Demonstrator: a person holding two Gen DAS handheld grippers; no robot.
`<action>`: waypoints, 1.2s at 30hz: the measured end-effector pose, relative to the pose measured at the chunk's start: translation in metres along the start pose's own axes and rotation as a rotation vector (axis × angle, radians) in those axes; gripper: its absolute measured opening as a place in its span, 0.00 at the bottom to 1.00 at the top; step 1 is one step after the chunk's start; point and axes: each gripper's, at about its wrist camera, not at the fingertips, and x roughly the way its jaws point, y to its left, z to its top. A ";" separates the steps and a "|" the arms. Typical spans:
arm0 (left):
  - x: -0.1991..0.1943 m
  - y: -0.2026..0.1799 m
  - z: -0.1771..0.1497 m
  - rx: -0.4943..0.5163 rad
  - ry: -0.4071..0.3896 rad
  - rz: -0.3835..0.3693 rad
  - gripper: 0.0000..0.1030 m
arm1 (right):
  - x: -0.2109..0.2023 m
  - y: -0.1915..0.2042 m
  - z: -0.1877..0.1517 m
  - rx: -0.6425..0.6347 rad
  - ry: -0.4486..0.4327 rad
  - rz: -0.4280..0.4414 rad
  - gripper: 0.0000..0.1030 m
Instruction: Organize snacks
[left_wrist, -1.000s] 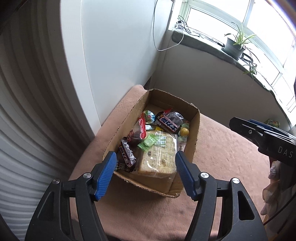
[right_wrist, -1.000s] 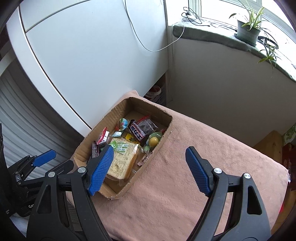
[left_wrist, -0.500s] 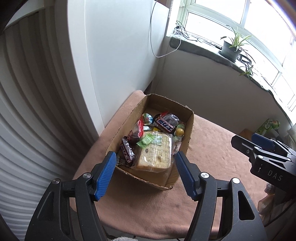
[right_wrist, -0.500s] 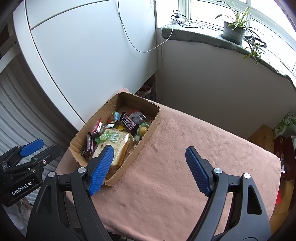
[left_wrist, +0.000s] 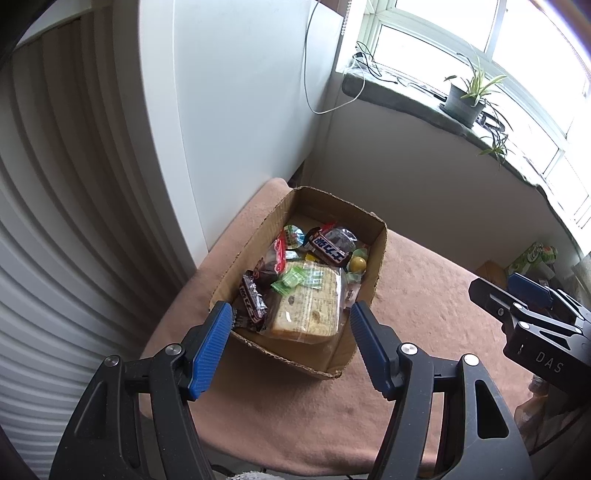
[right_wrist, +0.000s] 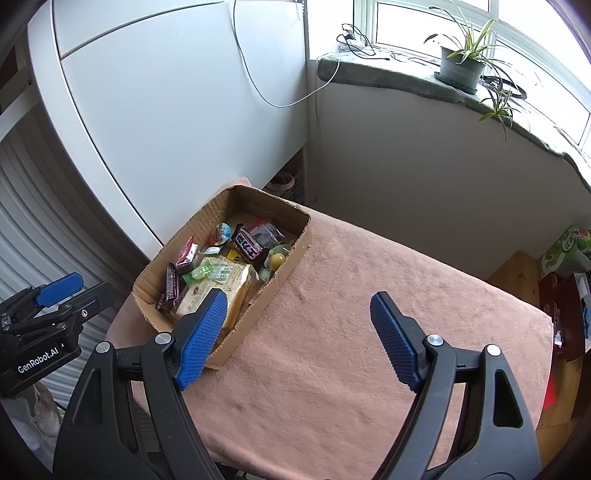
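Cardboard box (left_wrist: 376, 254) holds snacks | left tool (left_wrist: 291, 343) spread, above it | right tool (right_wrist: 295, 336) spread, over cloth (right_wrist: 369, 314)

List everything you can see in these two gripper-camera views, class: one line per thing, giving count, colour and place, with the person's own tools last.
cardboard box: one, brown, left part of the table, open-topped, holding the snacks
bread pack: one, tan in clear wrap, near end of the box
chocolate bars: at least two, dark wrappers, one at the far end, one by the left wall
green candies: a few, on the bread pack
yellow ball: one, by the box's right wall
table cover: one, pinkish-brown, over the table
potted plant: one, green in a grey pot, on the windowsill
cable: one, white, hanging from the sill
left hand-held gripper: blue pads, open, before the box
right hand-held gripper: blue pads, open, over the cover
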 end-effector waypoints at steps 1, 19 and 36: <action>0.000 0.000 0.000 -0.002 0.001 0.000 0.64 | 0.000 0.000 0.000 0.000 -0.002 -0.001 0.80; 0.003 0.001 0.001 -0.001 0.021 0.026 0.64 | -0.001 0.000 -0.004 -0.008 0.006 -0.002 0.80; 0.003 0.002 0.001 -0.008 0.022 0.038 0.64 | 0.000 0.000 -0.005 -0.013 0.011 -0.002 0.80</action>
